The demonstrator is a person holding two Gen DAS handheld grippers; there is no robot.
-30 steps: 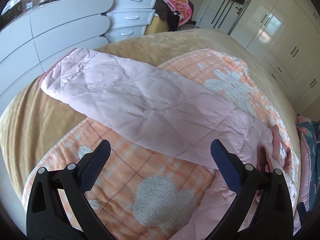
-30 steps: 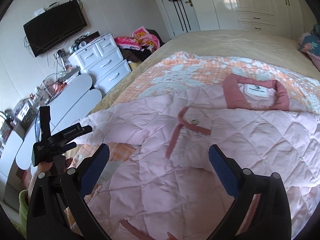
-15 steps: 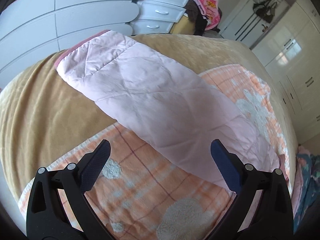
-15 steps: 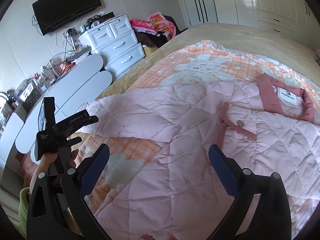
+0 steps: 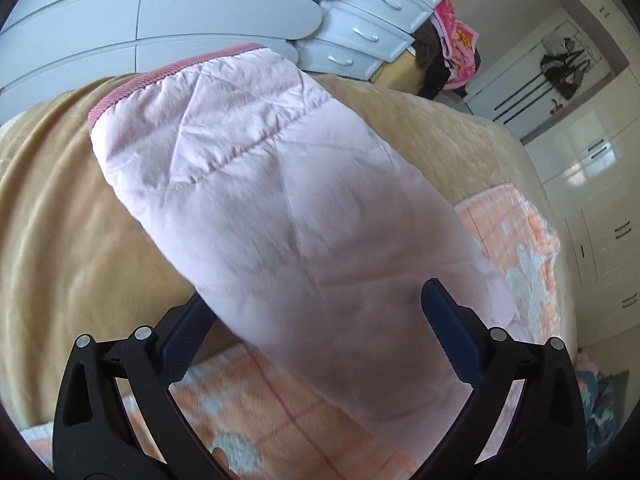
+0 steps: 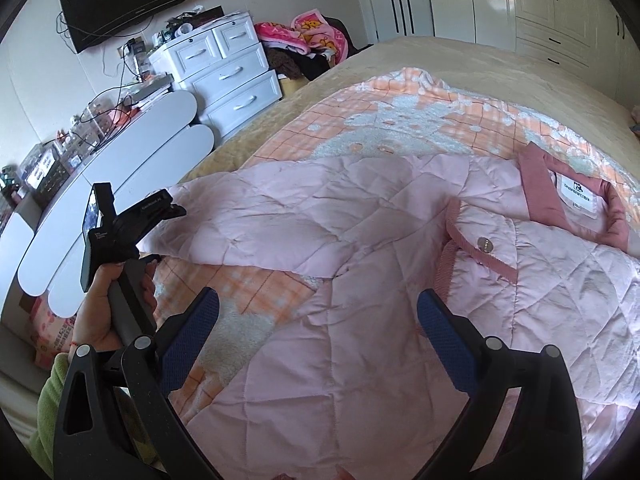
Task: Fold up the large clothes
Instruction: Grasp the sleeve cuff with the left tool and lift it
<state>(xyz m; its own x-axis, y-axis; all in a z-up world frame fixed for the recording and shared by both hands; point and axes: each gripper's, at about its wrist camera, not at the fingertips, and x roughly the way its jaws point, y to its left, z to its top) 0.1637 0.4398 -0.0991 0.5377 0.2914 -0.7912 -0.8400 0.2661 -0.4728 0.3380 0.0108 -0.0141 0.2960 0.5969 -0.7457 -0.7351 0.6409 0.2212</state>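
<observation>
Flat on bed (image 6: 452, 56): quilted pink jacket (image 6: 360, 272), sleeve (image 5: 280, 200) outstretched.

A pale pink diamond-quilted jacket (image 6: 360, 240) with darker rose ribbed collar (image 6: 540, 196) and cuff (image 5: 168, 76) is lying over an orange-and-white checked blanket (image 6: 400, 120) with grey-white fuzzy patches, itself covering a tan bedspread (image 5: 60, 220), beside white drawers (image 6: 228, 76).

The pink quilted jacket (image 6: 360, 240) lies spread on the orange checked blanket (image 6: 400, 120), its collar (image 6: 576, 204) at the right of the frame. The right gripper (image 6: 318, 320) hovers wide apart at the bottom. At the left, the left gripper (image 6: 168, 210) (held by a hand (image 6: 108, 312)) touches the sleeve end.
</observation>
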